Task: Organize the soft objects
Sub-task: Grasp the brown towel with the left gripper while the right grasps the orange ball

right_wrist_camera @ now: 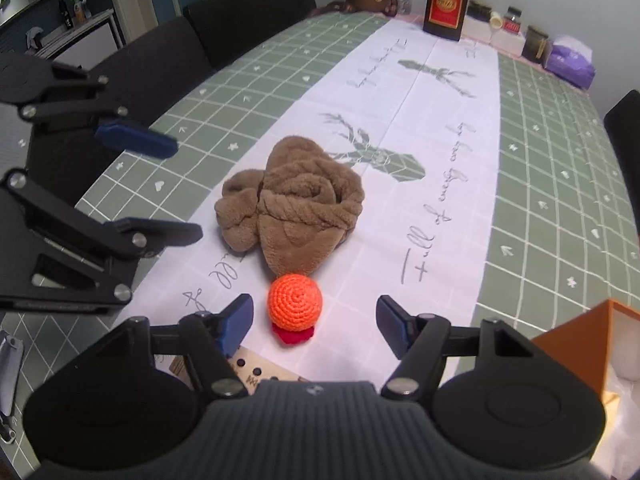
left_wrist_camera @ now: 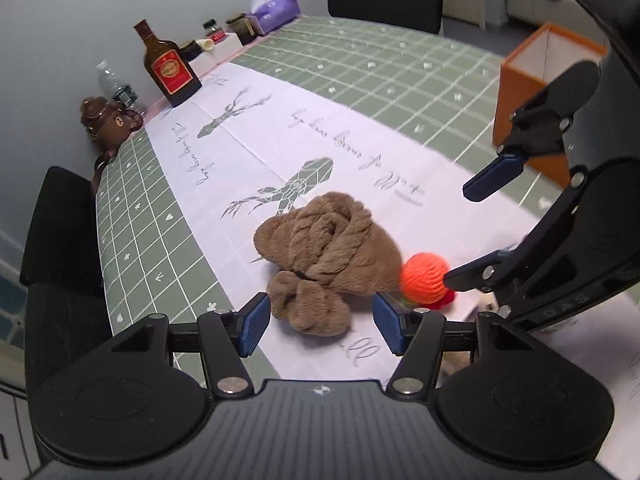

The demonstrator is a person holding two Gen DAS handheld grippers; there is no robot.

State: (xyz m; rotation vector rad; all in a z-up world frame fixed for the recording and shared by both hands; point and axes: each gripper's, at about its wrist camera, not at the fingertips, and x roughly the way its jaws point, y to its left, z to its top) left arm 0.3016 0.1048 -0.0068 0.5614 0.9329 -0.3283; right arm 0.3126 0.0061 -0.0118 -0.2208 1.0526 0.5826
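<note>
A crumpled brown plush towel [left_wrist_camera: 328, 240] [right_wrist_camera: 292, 204] lies on the white strip of the tablecloth [right_wrist_camera: 436, 208]. An orange crocheted ball [left_wrist_camera: 424, 278] [right_wrist_camera: 295, 301] rests against the towel's edge, with a small red knitted piece [right_wrist_camera: 294, 336] under it. My left gripper [left_wrist_camera: 320, 322] [right_wrist_camera: 182, 191] is open, its blue pads either side of the towel's near end without touching it. Straddling the orange ball, my right gripper [right_wrist_camera: 315, 320] [left_wrist_camera: 466, 232] is open too, with gaps on both sides of the ball.
An orange open box [left_wrist_camera: 520, 100] [right_wrist_camera: 580, 340] stands at the table's edge by my right gripper. Along the far wall are a liquor bottle [left_wrist_camera: 168, 66], a brown bear toy [left_wrist_camera: 106, 120], jars [left_wrist_camera: 240, 26] and a purple tissue pack [left_wrist_camera: 276, 8]. Black chairs [right_wrist_camera: 224, 20] surround the table.
</note>
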